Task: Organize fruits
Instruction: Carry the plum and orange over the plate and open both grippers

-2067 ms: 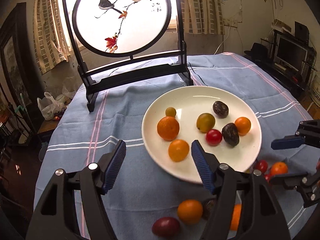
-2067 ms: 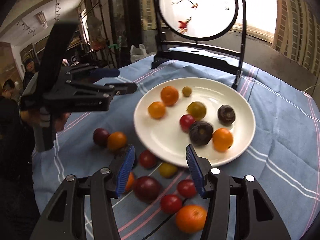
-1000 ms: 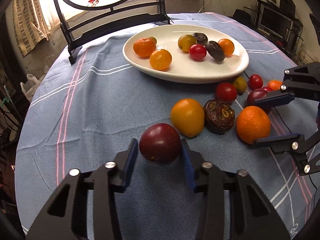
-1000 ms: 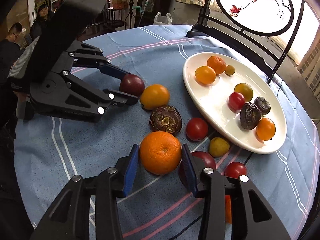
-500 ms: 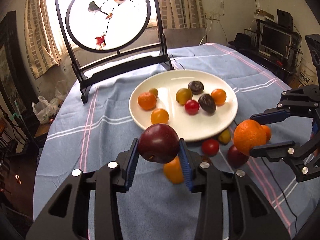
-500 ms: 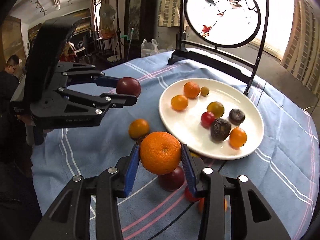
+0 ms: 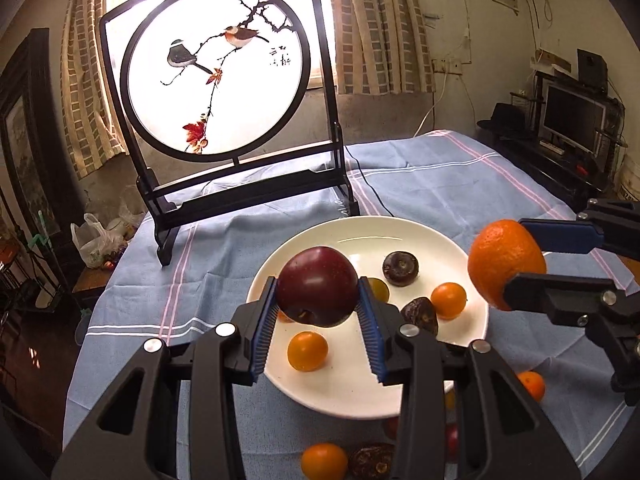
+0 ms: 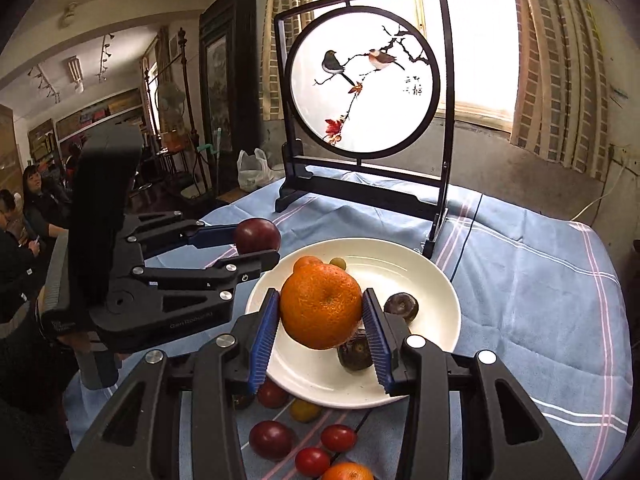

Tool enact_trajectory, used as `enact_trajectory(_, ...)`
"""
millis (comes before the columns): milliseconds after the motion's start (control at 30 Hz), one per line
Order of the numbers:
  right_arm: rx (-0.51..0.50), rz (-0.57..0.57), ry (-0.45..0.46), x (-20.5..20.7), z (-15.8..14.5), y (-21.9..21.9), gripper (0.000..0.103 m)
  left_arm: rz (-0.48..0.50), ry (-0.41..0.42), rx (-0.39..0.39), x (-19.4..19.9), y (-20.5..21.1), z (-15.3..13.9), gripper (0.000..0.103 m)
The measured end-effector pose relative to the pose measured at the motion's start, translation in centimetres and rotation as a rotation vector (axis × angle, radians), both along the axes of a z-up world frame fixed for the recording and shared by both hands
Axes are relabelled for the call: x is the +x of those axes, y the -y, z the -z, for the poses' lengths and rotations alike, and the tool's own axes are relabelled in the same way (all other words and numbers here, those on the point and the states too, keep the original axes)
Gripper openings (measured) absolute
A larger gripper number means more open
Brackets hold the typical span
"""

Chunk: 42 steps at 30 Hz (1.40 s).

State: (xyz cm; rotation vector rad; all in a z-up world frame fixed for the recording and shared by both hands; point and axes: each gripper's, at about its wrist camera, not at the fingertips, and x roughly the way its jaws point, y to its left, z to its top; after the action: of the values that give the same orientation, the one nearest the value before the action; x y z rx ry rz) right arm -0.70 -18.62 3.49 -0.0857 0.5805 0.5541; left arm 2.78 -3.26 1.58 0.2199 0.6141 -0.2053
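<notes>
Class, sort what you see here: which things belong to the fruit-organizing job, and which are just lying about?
Job:
plum in left gripper
orange in right gripper
plate
loose fruit on cloth

Lying about:
bird screen
plastic bag
monitor

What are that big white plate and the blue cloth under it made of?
The white plate looks like glazed ceramic: it is smooth and glossy and catches streaks of window light, though glossy plastic can't be excluded. The blue tablecloth looks like matte woven cotton or similar fabric: it wrinkles softly and carries woven pink and white stripes.
</notes>
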Motion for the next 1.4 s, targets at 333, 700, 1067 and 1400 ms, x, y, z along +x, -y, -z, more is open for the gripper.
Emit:
enact_trajectory(333, 0.015, 0.056, -0.060, 3.7, 2.4, 0.2, 0.043, -0.049, -0.092, -0.020, 3.3, 0.1, 3.4, 0.038)
enact_trajectory(700, 0.034, 0.088, -0.097, 5.6, 3.9, 0.3, 0.043, -0.067, -0.113, -0.021, 4.5, -0.1, 4.8, 0.038)
enact_trajectory(1067, 0.060, 0.087, -0.093, 5.5, 4.5, 0.1, 0.043, -0.065, -0.123, -0.019, 4.5, 0.0, 5.5, 0.038)
enact_trajectory(1400, 0.056, 0.111, -0.109, 6.2, 5.5, 0.1, 0.043, -0.050, -0.123, -0.016, 4.6, 0.2, 5.8, 0.039)
